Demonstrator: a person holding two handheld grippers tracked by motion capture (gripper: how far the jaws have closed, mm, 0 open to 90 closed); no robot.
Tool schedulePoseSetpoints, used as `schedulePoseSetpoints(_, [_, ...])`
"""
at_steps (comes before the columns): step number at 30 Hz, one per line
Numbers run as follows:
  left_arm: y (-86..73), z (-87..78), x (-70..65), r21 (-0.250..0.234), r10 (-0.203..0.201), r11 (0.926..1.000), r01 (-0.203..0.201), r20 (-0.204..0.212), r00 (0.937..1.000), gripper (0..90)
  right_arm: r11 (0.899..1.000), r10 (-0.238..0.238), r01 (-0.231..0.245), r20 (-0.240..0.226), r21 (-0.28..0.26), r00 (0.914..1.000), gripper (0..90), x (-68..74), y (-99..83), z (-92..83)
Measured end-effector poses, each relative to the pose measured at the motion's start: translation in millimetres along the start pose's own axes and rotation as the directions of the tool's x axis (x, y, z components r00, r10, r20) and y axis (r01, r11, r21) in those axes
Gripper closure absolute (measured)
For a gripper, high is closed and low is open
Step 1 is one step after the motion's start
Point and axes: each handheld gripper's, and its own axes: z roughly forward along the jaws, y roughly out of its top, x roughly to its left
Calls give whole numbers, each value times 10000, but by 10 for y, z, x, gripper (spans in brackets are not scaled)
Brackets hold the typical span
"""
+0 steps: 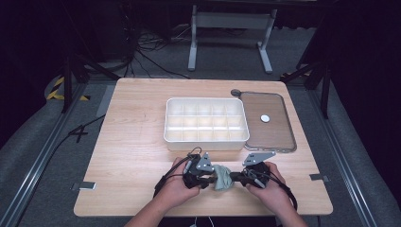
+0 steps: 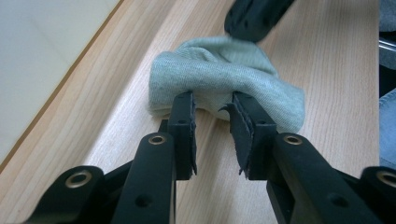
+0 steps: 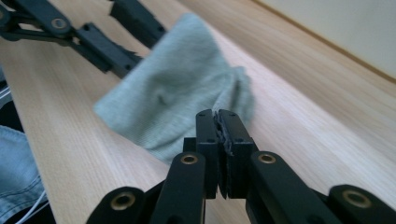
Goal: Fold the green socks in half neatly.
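Here one folded pale-green cloth point(image 1: 222, 178) lies near the wooden table's point(image 1: 132, 142) front edge; the left gripper point(image 2: 212, 105), half-spread, touches it, while the right gripper point(image 3: 217, 116), clenched, perhaps pinches its edge.

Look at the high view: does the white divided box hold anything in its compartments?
No, the white divided box shows bare compartments, while the grey-green cloth lies on the table.

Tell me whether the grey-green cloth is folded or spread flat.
Folded. The cloth sits bunched on the table with a rounded doubled edge and stacked layers at its left end in the left gripper view, not lying as one flat sheet.
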Motion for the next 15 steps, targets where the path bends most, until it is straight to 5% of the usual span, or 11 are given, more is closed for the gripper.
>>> schedulePoseSetpoints(5, [13, 11, -15, -54, 46, 10000, -46, -31, 10000, 692, 9992, -328, 332, -165, 228, 9993, 885, 93, 21, 104])
schedulePoseSetpoints(15, [92, 40, -78, -417, 674, 9969, -674, -8, 9977, 682, 10000, 2, -6, -685, -58, 9977, 889, 108, -22, 193])
